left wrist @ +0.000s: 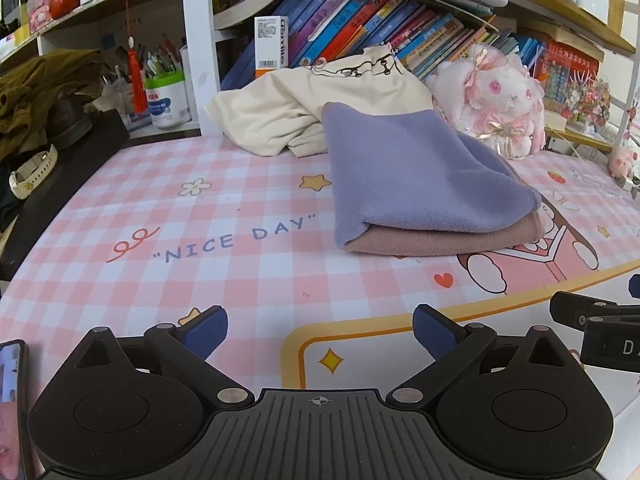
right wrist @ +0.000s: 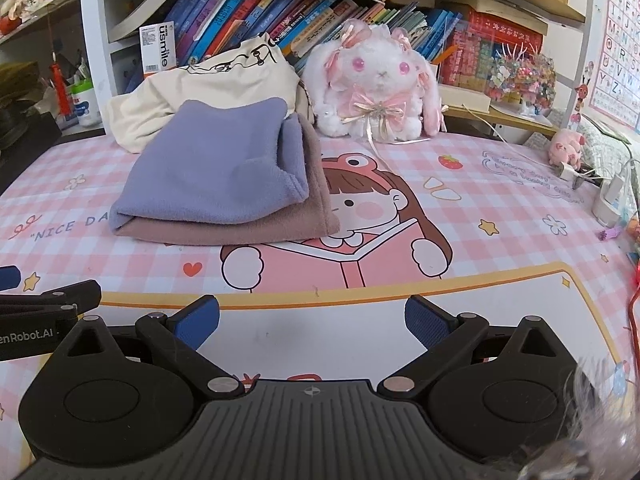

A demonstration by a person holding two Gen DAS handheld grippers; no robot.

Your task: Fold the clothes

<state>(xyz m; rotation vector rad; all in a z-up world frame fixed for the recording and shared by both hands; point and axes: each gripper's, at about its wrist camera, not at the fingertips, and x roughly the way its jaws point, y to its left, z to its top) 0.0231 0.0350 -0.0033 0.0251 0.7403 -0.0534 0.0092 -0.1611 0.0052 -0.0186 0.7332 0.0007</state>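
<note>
Two folded cloths sit stacked on the checked desk mat: a lavender cloth lies squarely on a dusty-pink cloth, fold edges toward the cameras. Taking this stack as the landmark: behind it, touching its far edge, lies a cream garment, crumpled and unfolded, against the bookshelf. A plush rabbit sits behind and to the right of the stack. Both grippers are in front of the stack, well apart from it, low over the mat.

Left gripper: jaws spread wide, nothing held. Right gripper: jaws likewise wide, empty.

Assessment: two items appear finished; the work stands between garments, with the cream garment judged the remaining piece.

Next move, as judged: reach past or round the stack without disturbing it, draw the cream garment forward onto bare mat, spread it flat, then find a hem or shoulder for each gripper. Risk noted: dragging the garment over the stack could topple the folded cloths.
</note>
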